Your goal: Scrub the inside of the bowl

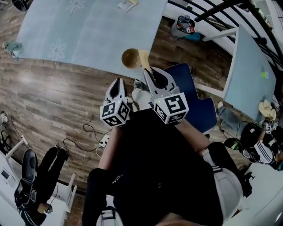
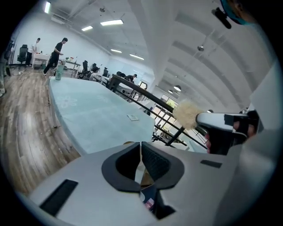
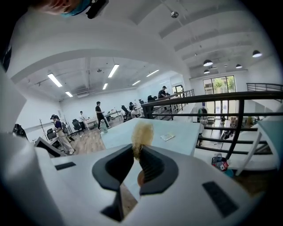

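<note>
A round wooden bowl (image 1: 129, 58) stands at the near edge of the pale blue table (image 1: 88, 31). My right gripper (image 1: 148, 70) is shut on a beige fibrous scrubber (image 1: 144, 57), whose tuft lies beside the bowl's right rim in the head view. In the right gripper view the scrubber (image 3: 142, 133) sticks up from the closed jaws of the right gripper (image 3: 136, 151). My left gripper (image 1: 118, 84) hangs short of the table, left of the right one, shut with nothing in it. In the left gripper view the left gripper (image 2: 140, 152) has its jaws together, and the scrubber (image 2: 186, 114) shows at right.
A blue chair (image 1: 196, 99) stands under my right arm. A second pale table (image 1: 250, 75) and black railing (image 1: 212, 11) lie to the right. A small card (image 1: 127, 4) rests on the far table edge. Cables (image 1: 95, 137) trail on the wooden floor; people sit nearby.
</note>
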Available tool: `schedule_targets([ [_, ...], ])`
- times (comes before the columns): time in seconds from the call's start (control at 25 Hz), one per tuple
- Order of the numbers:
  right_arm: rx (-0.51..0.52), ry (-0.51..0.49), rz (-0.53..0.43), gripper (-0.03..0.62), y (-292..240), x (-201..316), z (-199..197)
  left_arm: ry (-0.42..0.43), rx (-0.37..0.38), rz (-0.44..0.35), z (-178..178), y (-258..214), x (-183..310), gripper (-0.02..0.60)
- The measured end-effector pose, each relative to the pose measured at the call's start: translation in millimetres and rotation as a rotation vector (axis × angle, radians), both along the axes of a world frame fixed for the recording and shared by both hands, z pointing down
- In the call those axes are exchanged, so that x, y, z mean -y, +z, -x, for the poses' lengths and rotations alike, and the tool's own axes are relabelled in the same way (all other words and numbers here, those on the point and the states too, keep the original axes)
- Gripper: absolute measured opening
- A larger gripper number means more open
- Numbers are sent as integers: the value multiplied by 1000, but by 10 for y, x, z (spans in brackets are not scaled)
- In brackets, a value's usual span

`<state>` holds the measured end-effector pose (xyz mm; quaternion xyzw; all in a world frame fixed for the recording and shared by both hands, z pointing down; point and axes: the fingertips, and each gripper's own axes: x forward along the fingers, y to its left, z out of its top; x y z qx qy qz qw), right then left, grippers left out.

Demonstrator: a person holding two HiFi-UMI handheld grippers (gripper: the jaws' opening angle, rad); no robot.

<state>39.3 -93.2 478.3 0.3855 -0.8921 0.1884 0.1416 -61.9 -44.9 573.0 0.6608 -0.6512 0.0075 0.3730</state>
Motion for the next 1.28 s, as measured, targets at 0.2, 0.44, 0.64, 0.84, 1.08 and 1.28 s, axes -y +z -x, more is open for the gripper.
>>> schedule_targets([
  [0.2, -26, -37, 30, 45, 81, 265, 90, 20, -33, 80, -43, 352, 364, 21],
  [0.44, -59, -15, 39, 46, 159, 490, 162, 57, -97, 196, -34, 900, 609, 129],
  [0.64, -88, 16, 70, 46, 216, 625, 192, 62, -129, 307, -29, 1296, 760, 129],
  [0.84, -99, 42, 116, 46, 293, 738, 338, 65, -190, 374, -53, 1489, 886, 127],
  [1.08, -109, 75, 147, 46, 376, 835, 413, 110, -211, 420, -67, 1623, 966, 96],
  [1.28, -117, 112, 161, 46, 435, 892, 365, 140, -181, 440, -36, 1662, 1000, 28],
])
